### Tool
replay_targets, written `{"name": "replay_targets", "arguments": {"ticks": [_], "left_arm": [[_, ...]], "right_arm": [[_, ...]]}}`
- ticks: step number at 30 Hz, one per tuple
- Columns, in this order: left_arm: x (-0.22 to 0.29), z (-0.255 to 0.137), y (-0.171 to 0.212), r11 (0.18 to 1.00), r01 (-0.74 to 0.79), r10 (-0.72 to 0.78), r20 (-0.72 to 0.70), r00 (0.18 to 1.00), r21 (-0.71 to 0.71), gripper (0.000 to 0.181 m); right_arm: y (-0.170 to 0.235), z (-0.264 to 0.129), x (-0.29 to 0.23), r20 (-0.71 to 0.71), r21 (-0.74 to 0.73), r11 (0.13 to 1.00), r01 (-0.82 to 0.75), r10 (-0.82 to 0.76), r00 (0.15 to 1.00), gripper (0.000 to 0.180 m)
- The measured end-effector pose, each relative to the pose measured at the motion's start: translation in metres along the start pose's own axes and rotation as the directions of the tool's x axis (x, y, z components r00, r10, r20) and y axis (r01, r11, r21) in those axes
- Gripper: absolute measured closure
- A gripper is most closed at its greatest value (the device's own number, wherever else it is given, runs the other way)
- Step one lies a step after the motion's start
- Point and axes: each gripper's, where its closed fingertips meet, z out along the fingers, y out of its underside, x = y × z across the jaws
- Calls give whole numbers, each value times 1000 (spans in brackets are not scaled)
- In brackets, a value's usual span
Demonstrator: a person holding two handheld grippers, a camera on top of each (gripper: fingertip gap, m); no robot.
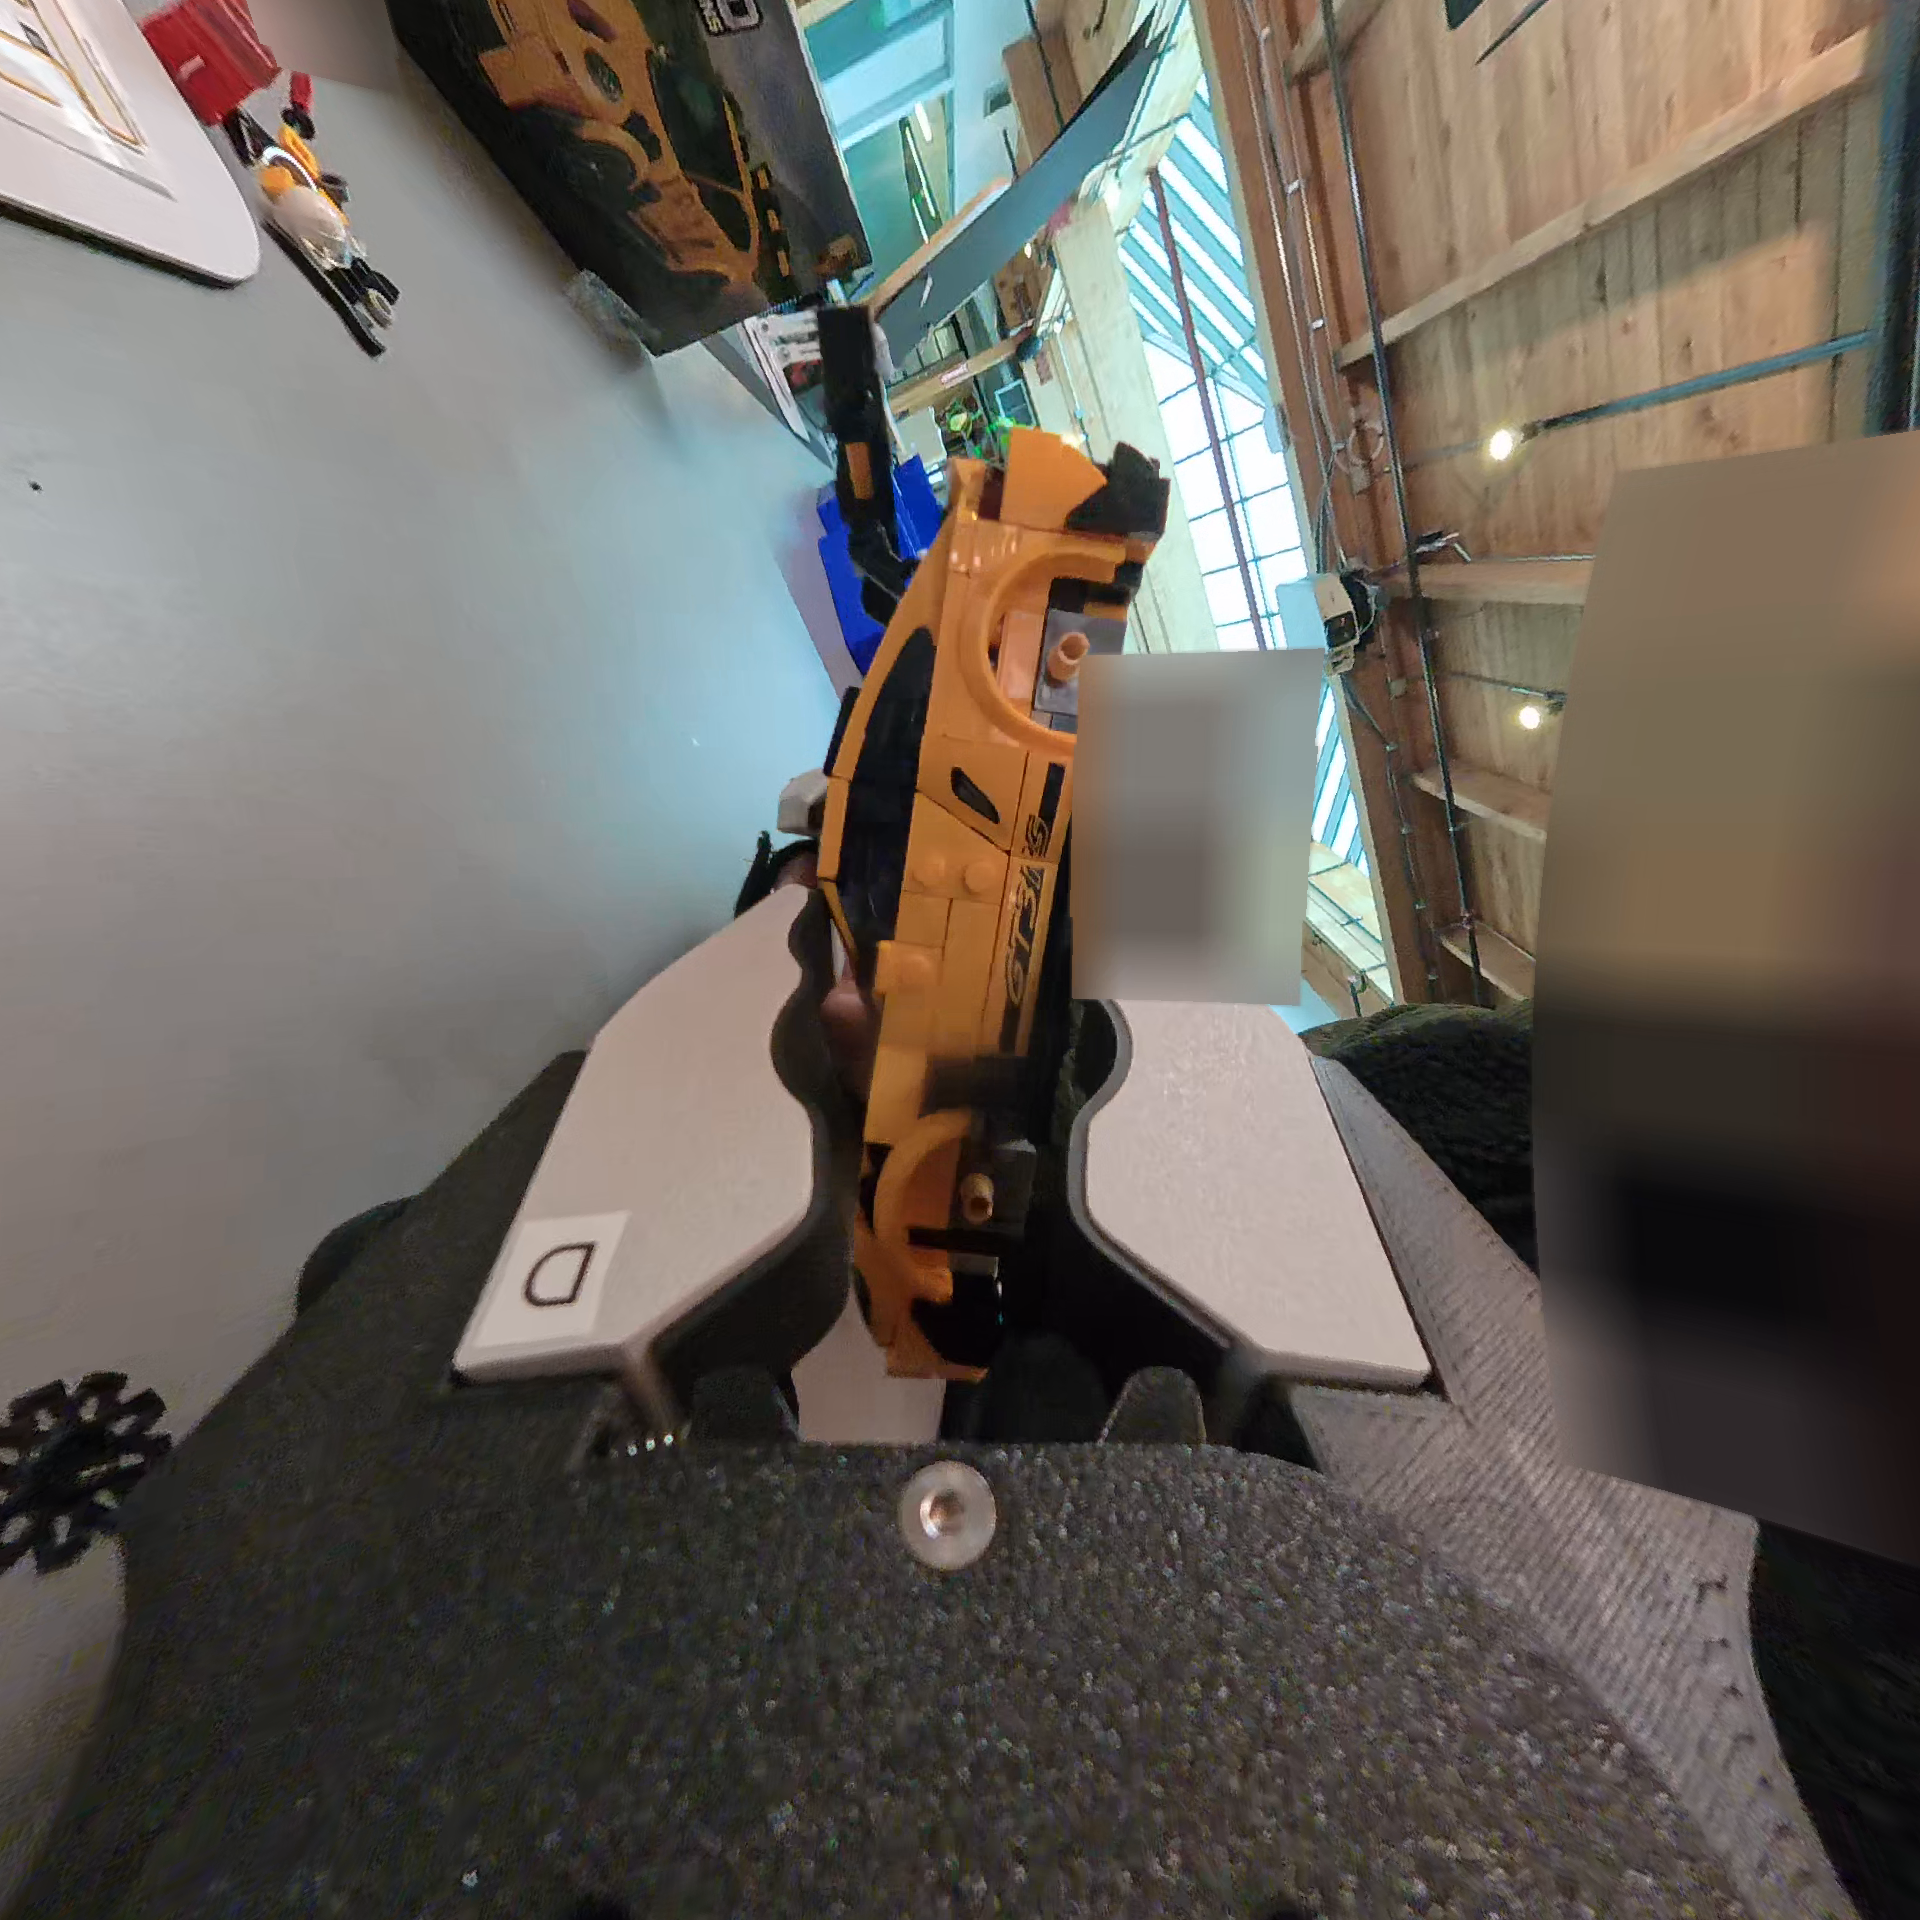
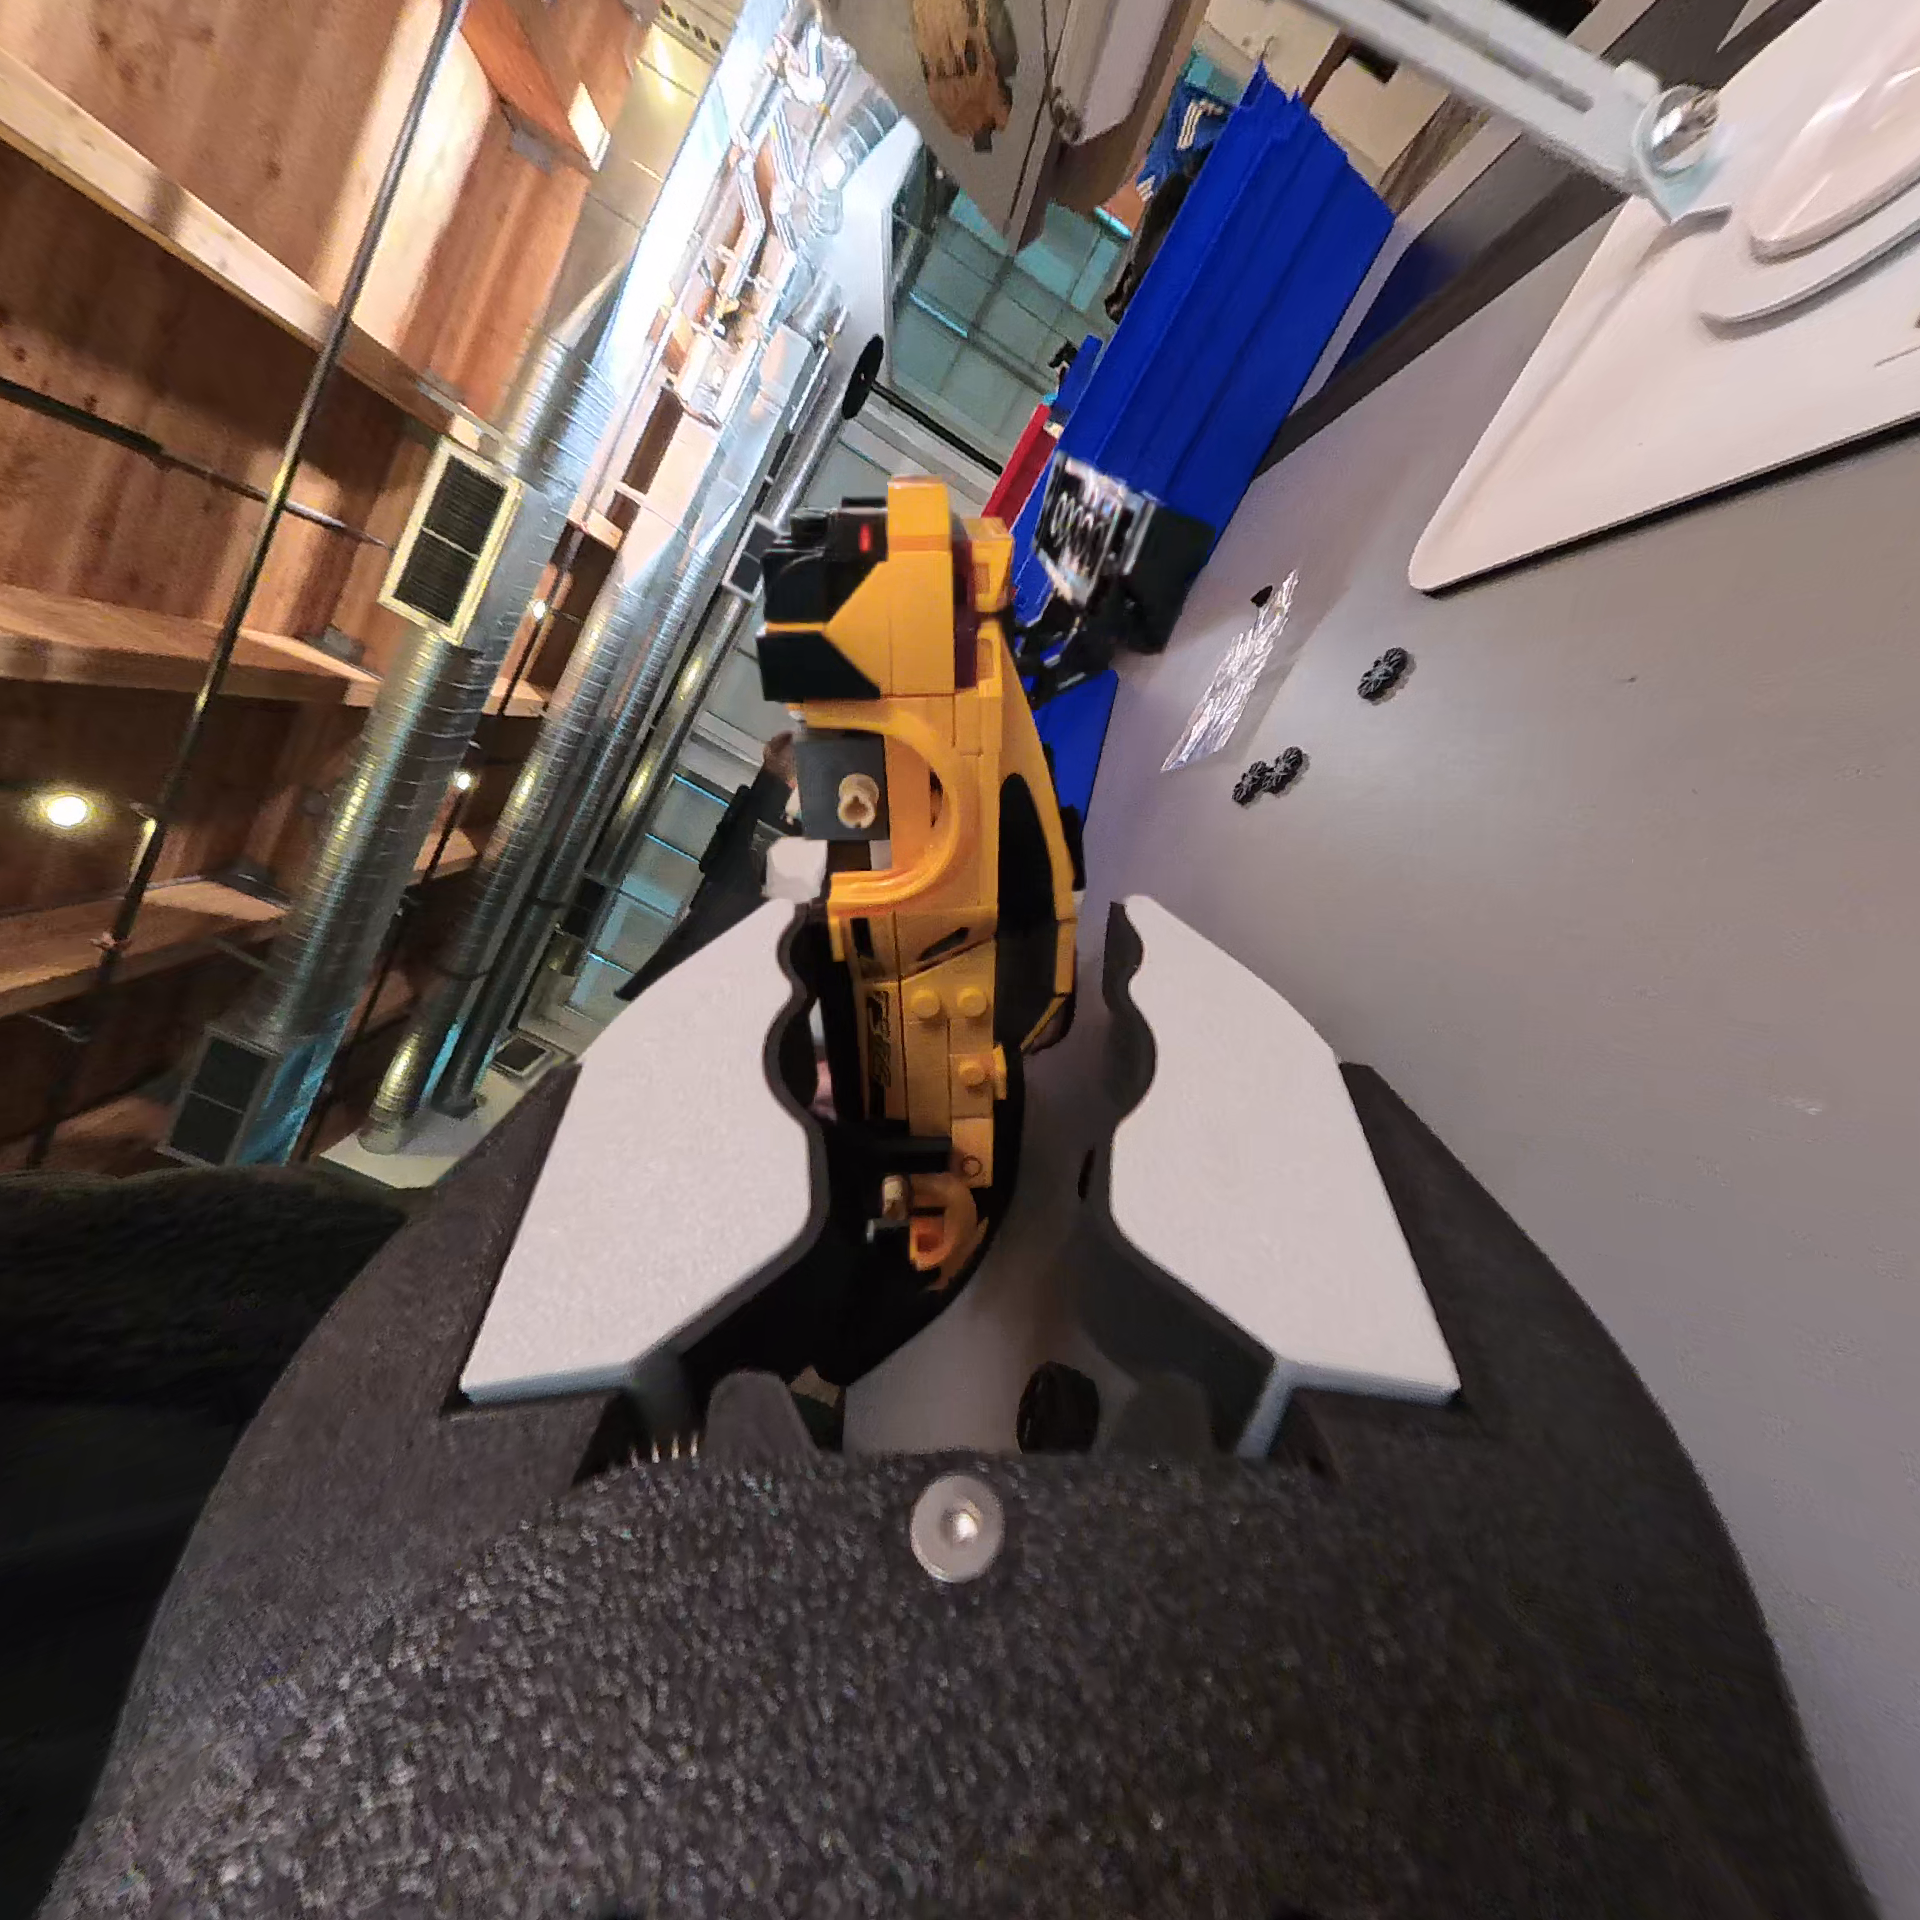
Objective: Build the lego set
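Both your left gripper and right gripper are clamped on the yellow car, held up off the grey table. It's light but brittle: squeeze the solid body, not the wheel arches or bare axle pins.

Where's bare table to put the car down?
Left wrist view: open grey table between the white mat, set box and black rim. Right wrist view: bare stretch below the white board, nearer than the loose rims. Crowded by the blue bins.
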Motion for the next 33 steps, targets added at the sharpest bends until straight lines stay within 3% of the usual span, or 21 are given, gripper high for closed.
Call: {"name": "replay_targets", "arguments": {"ticks": [6,16,33], "left_arm": [[0,1,2,1000,-18,18,5,1000,1,135],[1,7,21,967,-195,212,91,973,-164,124],[-9,5,23,993,-11,22,89,996,-120,131]], "right_arm": [[-1,-1,-2,19,-2,1000,-3,3,1000,133],[-4,-5,1,3,-79,991,-112,112,994,133],[11,2,4,-68,-262,947,-184,172,983,133]]}}
